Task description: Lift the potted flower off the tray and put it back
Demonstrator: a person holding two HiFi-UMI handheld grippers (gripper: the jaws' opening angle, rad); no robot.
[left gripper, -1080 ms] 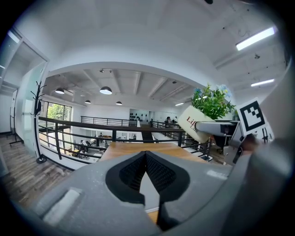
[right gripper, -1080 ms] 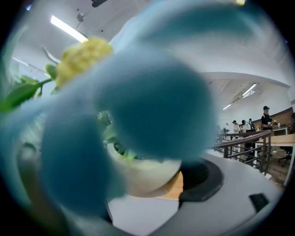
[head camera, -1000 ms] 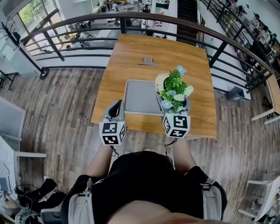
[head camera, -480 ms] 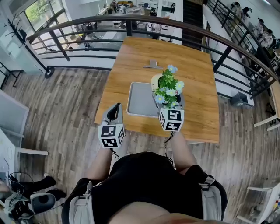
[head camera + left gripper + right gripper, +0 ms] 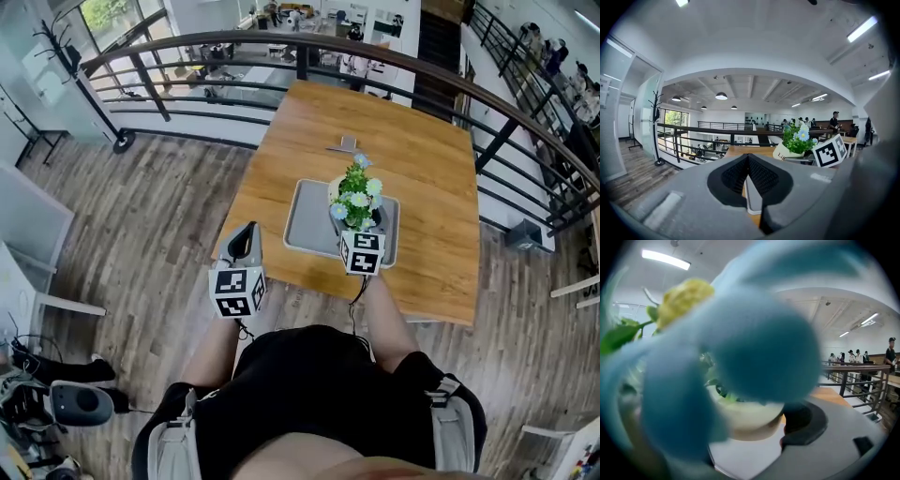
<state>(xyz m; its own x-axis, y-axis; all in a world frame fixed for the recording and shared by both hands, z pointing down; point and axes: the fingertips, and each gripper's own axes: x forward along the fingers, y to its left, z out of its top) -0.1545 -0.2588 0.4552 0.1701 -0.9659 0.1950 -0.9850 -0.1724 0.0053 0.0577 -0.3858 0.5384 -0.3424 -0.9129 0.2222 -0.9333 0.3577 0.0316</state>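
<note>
— Right gripper (image 5: 360, 225)?
— Clamped on the potted flower (image 5: 355, 199): rounded cream pot between its jaws, flat grey rectangular tray (image 5: 305, 225) just beneath.
— Left gripper (image 5: 749, 161)?
— Ribbed black pads (image 5: 736, 176) together, empty.

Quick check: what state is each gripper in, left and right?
Left gripper: shut, nothing held.
Right gripper: shut on the potted flower.
</note>
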